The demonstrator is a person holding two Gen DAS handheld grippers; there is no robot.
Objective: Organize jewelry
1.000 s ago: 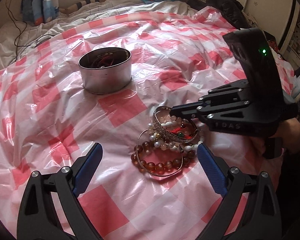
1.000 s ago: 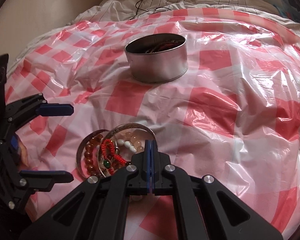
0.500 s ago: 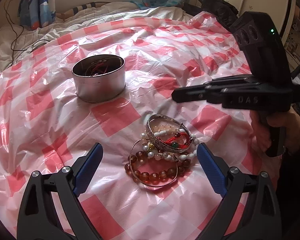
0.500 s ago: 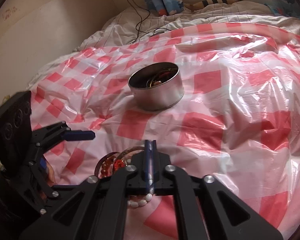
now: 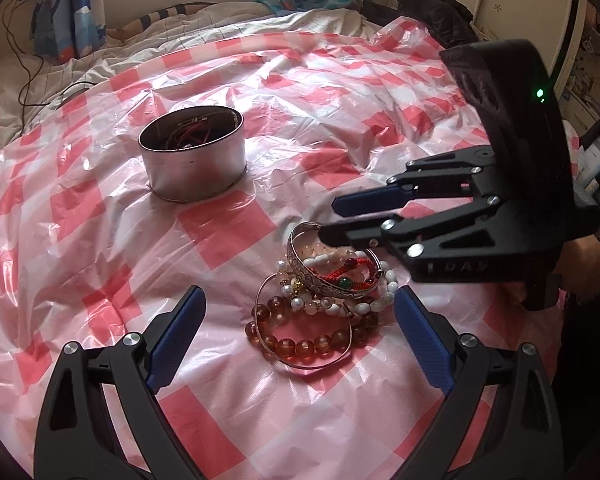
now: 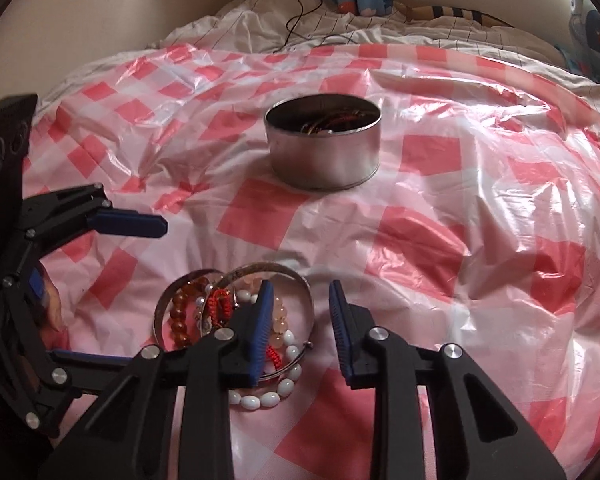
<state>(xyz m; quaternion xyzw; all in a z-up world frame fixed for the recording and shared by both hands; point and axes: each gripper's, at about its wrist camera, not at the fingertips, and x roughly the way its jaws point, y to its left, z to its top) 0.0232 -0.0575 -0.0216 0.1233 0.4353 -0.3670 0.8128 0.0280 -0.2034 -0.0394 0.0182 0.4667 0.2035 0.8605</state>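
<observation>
- the jewelry lies in a small heap (image 5: pixel 324 296) on a pink-and-white checked plastic sheet (image 5: pixel 112 248) spread over a bed.
- in the heap: a wide silver bangle (image 5: pixel 320 276), a red cord bracelet (image 5: pixel 350 274) with a green bead lying across the bangle, a string of white beads (image 6: pixel 266 398), a brown bead bracelet (image 5: pixel 300 342) and a thin metal hoop (image 5: pixel 316 364) around the brown beads.
- the right gripper (image 6: pixel 302 294) is spread apart, fingers lowered over the heap; one finger (image 6: pixel 262 312) sits inside the silver bangle's ring, the other just outside its rim on the far side from the heap, holding nothing.
- the left gripper (image 5: pixel 298 308) is spread wide, its blue pads either side of the heap and not touching it.
- a round metal tin (image 5: pixel 192 164) stands upright on the sheet well beyond the heap, open-topped, with some red cord and metal pieces inside; what they are is too small to tell.
- a striped quilt (image 6: pixel 340 28) and a black cable (image 6: pixel 296 12) lie past the sheet's far edge.
</observation>
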